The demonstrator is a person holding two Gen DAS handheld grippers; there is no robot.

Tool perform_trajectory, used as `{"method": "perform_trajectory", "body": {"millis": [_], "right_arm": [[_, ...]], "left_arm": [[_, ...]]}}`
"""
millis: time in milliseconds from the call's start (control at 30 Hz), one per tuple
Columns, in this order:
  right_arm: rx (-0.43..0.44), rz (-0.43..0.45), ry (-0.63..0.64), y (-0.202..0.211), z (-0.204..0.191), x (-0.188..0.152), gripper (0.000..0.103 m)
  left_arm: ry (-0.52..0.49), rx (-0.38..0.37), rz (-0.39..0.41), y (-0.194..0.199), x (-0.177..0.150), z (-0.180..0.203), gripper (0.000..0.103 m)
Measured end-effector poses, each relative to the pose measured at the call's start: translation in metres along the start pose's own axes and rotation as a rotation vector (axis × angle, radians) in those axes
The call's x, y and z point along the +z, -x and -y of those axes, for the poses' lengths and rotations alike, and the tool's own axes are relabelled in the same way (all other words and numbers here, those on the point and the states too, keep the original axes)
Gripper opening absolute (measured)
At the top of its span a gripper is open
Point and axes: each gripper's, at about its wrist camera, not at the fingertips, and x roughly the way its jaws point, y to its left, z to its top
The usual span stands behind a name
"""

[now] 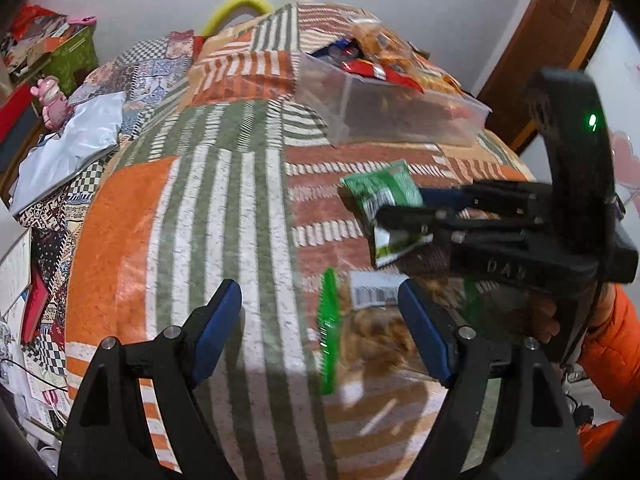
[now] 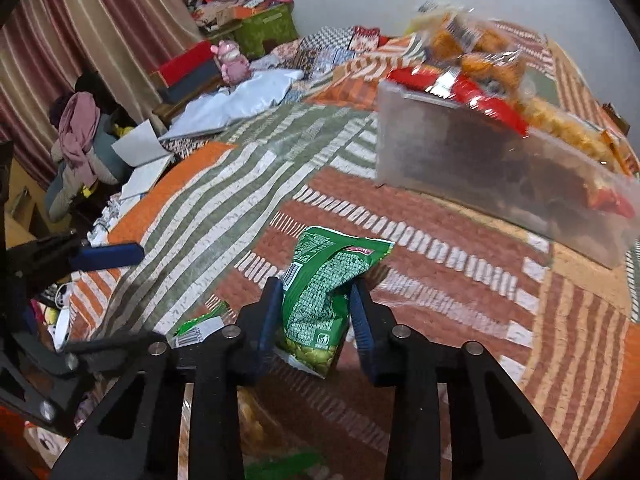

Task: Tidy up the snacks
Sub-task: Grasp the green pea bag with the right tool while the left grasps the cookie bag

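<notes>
We see the right gripper (image 2: pixel 316 312) clamped on a green snack packet (image 2: pixel 320 292), clear bin (image 2: pixel 460 152) ahead-right. Only the left-wrist view shows the left gripper (image 1: pixel 320 320) spread wide over a blurred, possibly nut-filled bag (image 1: pixel 360 332).

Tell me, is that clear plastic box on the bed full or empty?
Full. The clear box is heaped with snack packets rising above its rim; one red packet hangs over the edge.

Left wrist view: low, close over the quilt (image 1: pixel 208 208), facing the clear bin (image 1: pixel 384 108) and wall. Right wrist view: low, close, facing the bin (image 2: pixel 480 168) from its right. Shared: quilt (image 2: pixel 248 168), bin, green packet (image 1: pixel 380 192) (image 2: pixel 320 280).
</notes>
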Motion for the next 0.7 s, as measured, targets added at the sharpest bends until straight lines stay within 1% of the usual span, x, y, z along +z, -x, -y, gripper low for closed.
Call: {"method": "perform_trajectory", "body": {"millis": [100,200,333,400,467,567,700], "right_arm": [[-0.002,0.026,-0.017,0.011,0.007,-0.003,0.027],[-0.016,0.059,-0.029,0.026,0.015,-0.006,0.027],[-0.033,0.103,-0.05,0.047,0.029,-0.014,0.027],[-0.041,0.121,-0.06,0.056,0.034,-0.018,0.027],[-0.051,0.139,-0.069,0.065,0.04,-0.022,0.027],[-0.083,0.163,-0.071,0.079,0.047,-0.029,0.027],[-0.105,0.185,-0.088,0.093,0.059,-0.038,0.027]], "left_arm": [[-0.002,-0.009,-0.029,0.0,-0.004,0.008,0.081],[0.028,-0.043,-0.058,0.004,-0.01,0.013,0.081],[0.045,-0.062,-0.091,0.007,-0.016,0.02,0.081],[0.066,-0.106,-0.133,0.002,-0.019,0.024,0.081],[0.085,-0.119,-0.162,-0.005,-0.019,0.027,0.082],[0.085,-0.084,-0.157,-0.012,-0.013,0.034,0.082],[0.092,-0.106,-0.147,-0.022,0.003,0.043,0.083]]}}
